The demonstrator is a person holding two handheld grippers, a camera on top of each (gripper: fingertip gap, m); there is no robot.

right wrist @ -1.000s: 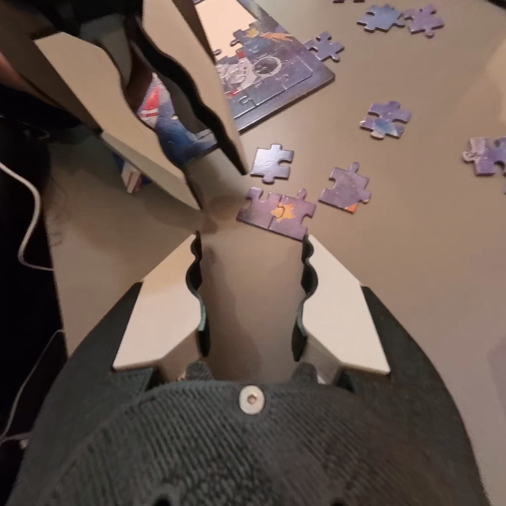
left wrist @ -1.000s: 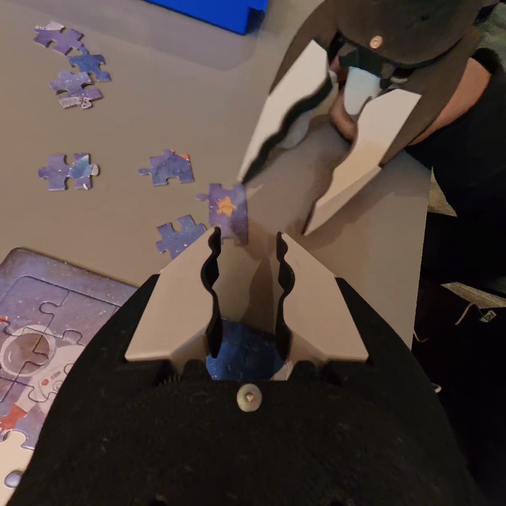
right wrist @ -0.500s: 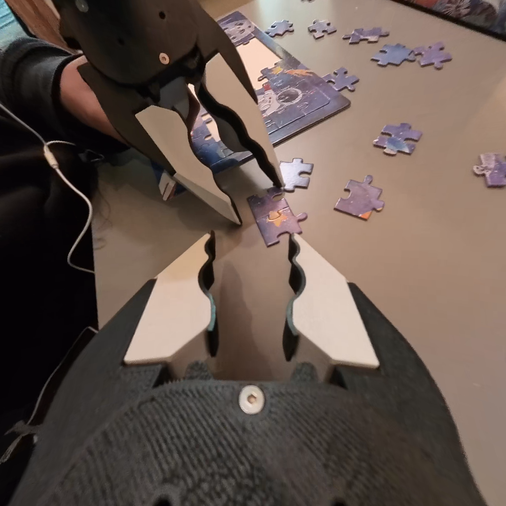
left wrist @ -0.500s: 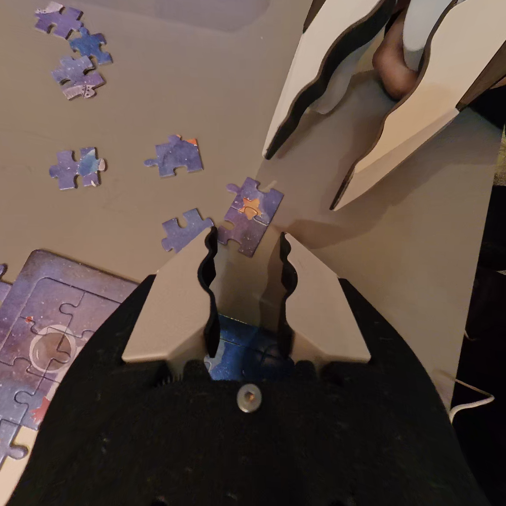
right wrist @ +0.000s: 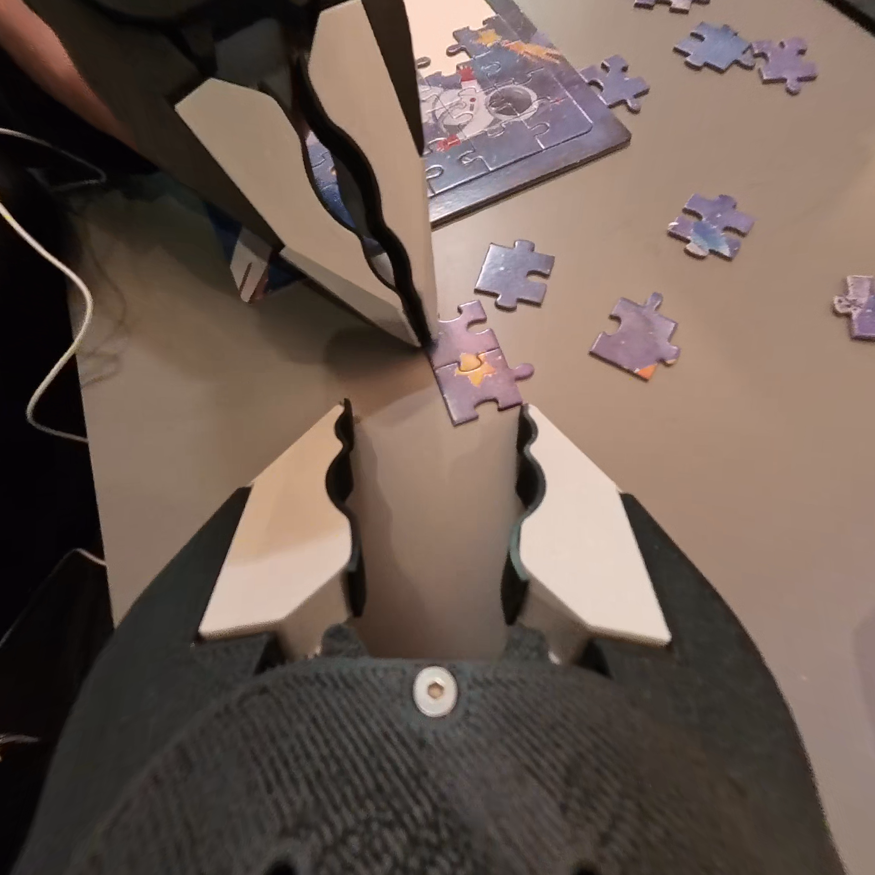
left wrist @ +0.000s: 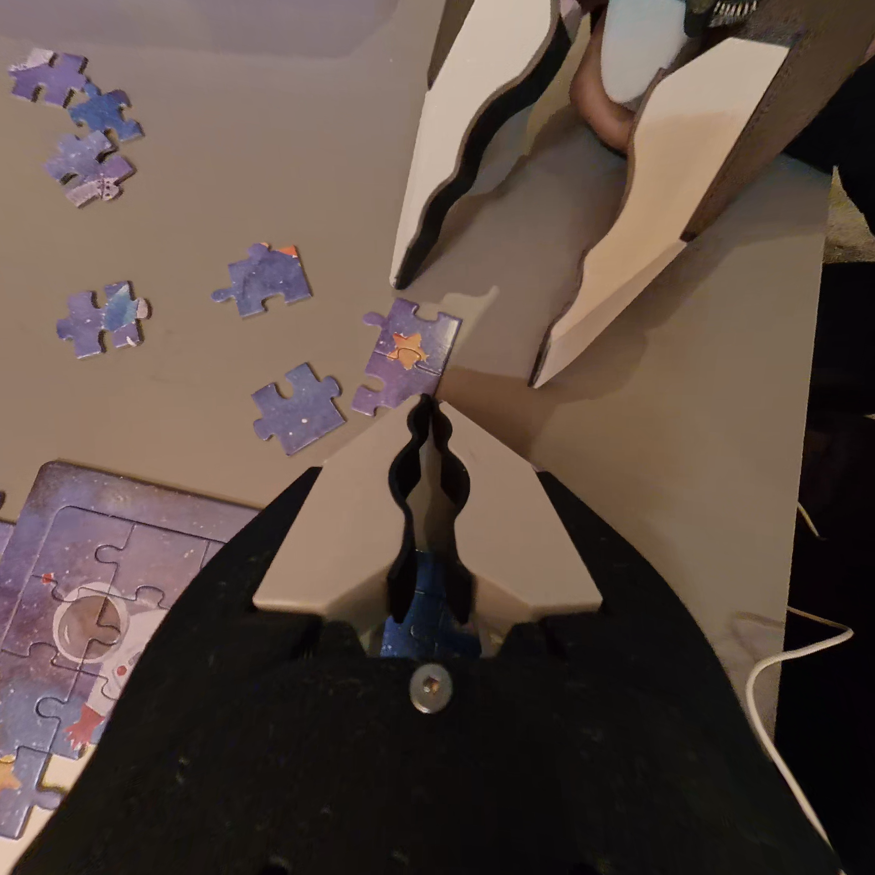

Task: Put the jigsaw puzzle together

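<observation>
Left tongs [left wrist: 428, 402]: your tips pressed together, bare, touching the joined purple cardboard star puzzle pair [left wrist: 409, 357].
Right tongs [right wrist: 433, 416]: spread wide, the pair just ahead.

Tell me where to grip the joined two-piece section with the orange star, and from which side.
Grip the joined star section across its long straight edge, the side facing the bare table, probably from above with jaws straddling that edge. It lies flat, so only an edge offers purchase; the other long side has knobs and notches. The right gripper stands open nearest it; the shut left gripper touches its far corner.
</observation>
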